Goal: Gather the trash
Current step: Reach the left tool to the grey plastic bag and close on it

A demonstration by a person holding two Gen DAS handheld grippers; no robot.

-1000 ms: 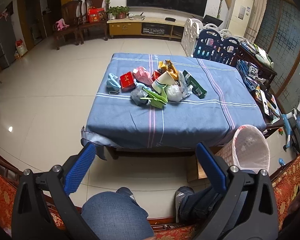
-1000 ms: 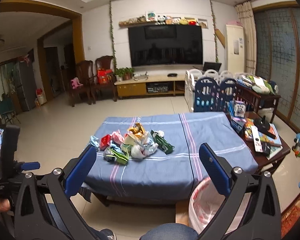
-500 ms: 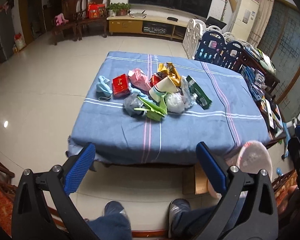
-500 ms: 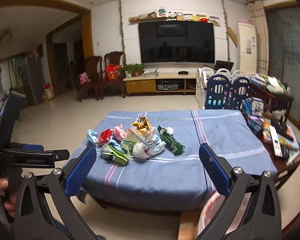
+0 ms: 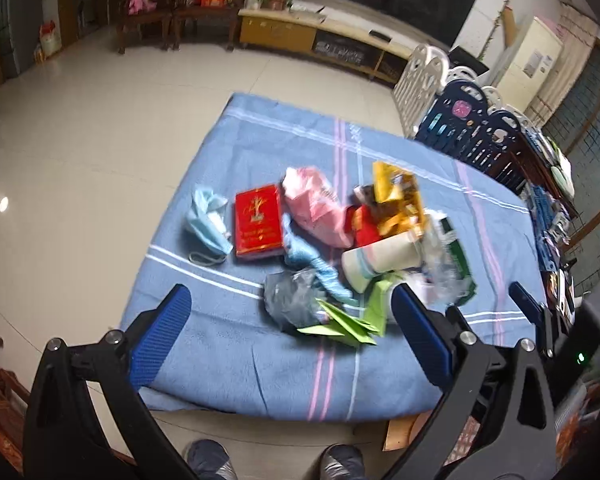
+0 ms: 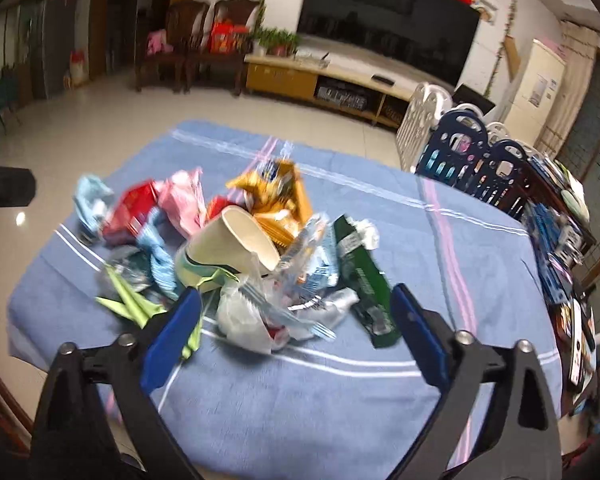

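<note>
Both hand-held grippers have come closer to the trash since a second ago, and the pile now looks much bigger in both views. The left hand-held gripper (image 5: 286, 312) is wide open and holds nothing. It hangs over the near edge of the surface (image 5: 228, 360), which has a blue cloth on it. The right hand-held gripper (image 6: 296, 312) is wide open too and holds nothing. Its blue fingers (image 6: 172, 332) sit on each side of a clear plastic bag (image 6: 244, 320) at the near side of the pile.

The trash lies in a heap in the middle of the surface. A paper cup (image 6: 228, 248) lies on its side in the heap. A red box (image 5: 258, 220) lies flat toward the left edge, with a light blue face mask (image 5: 206, 224) just beside it. A pink bag (image 5: 316, 208) and a yellow wrapper (image 5: 396, 200) lie on the far side. A dark green packet (image 6: 364, 280) lies toward the right edge. Folded green paper (image 5: 340, 324) lies nearest the near edge.
</note>
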